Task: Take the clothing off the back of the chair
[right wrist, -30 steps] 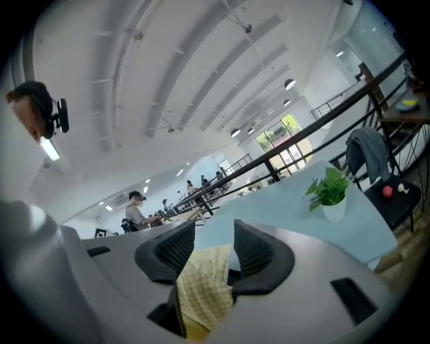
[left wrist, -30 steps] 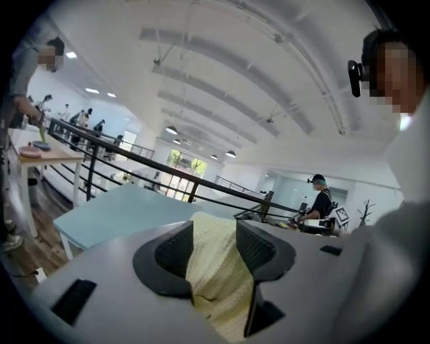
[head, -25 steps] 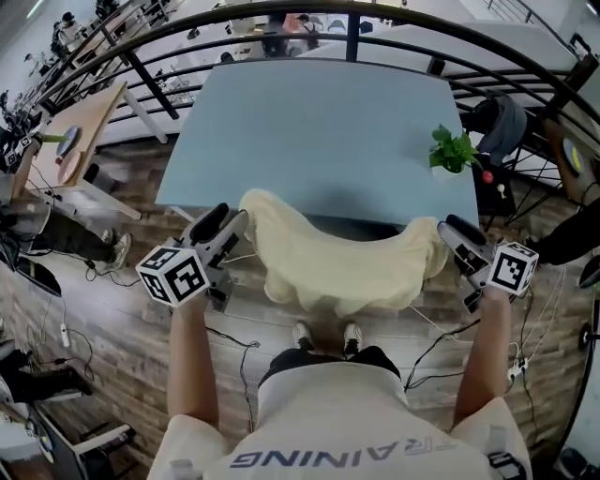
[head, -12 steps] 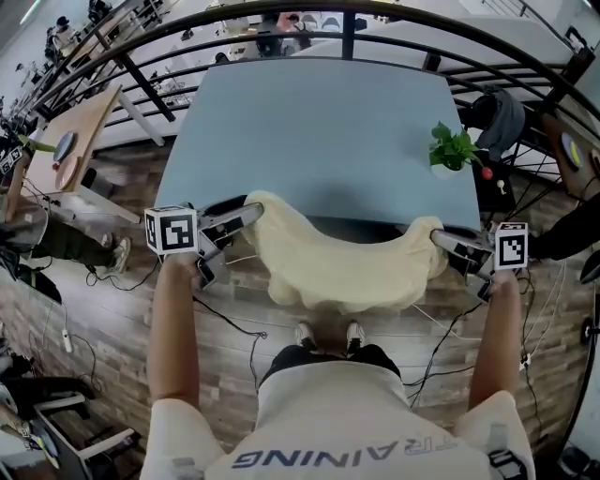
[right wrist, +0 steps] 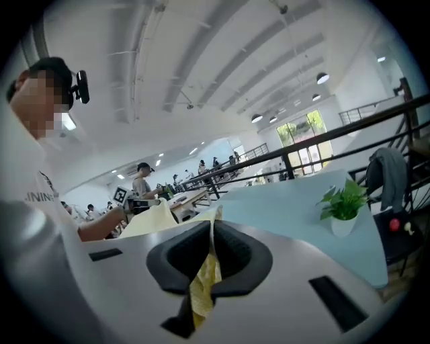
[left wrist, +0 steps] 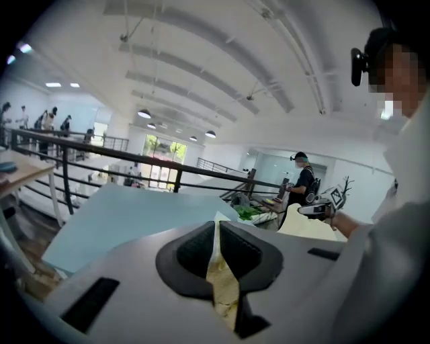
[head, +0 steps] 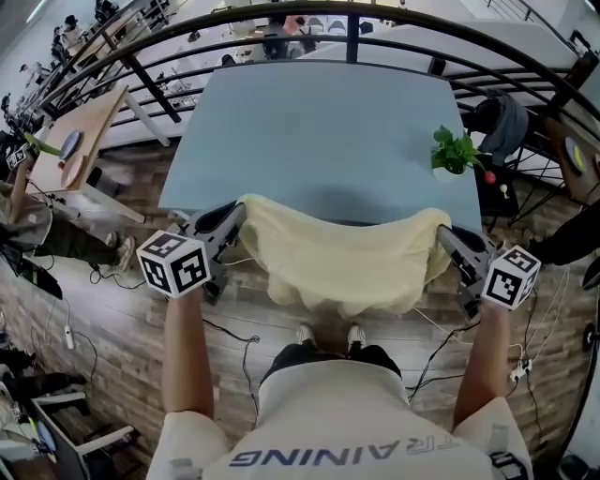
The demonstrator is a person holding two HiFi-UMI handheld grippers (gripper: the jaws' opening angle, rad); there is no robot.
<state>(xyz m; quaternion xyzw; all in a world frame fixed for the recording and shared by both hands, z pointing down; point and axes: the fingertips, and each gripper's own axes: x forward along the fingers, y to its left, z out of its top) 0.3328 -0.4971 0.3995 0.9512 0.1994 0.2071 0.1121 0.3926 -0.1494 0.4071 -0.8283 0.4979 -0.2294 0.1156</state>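
Note:
A pale yellow garment (head: 342, 258) hangs spread between my two grippers in front of the blue table, its top edge pulled almost straight. My left gripper (head: 239, 211) grips the garment's left corner, its jaws closing tight with a fold of yellow cloth (left wrist: 222, 282) pinched between the pads. At the right corner my right gripper (head: 442, 234) is likewise clamping down on cloth (right wrist: 205, 275). In the gripper views, left gripper (left wrist: 216, 228) and right gripper (right wrist: 213, 225) each show cloth running up through the jaw slit. The chair back is hidden behind the garment.
The blue table (head: 328, 122) lies just beyond the garment, with a small potted plant (head: 453, 150) near its right edge. A black railing (head: 347, 23) curves behind it. Cables (head: 234, 333) trail over the wooden floor. My shoes (head: 325, 335) show below the garment.
Both grippers have shut on the garment's corners and risen a little. The top edge, sagging in the middle before, is now stretched taut and higher.

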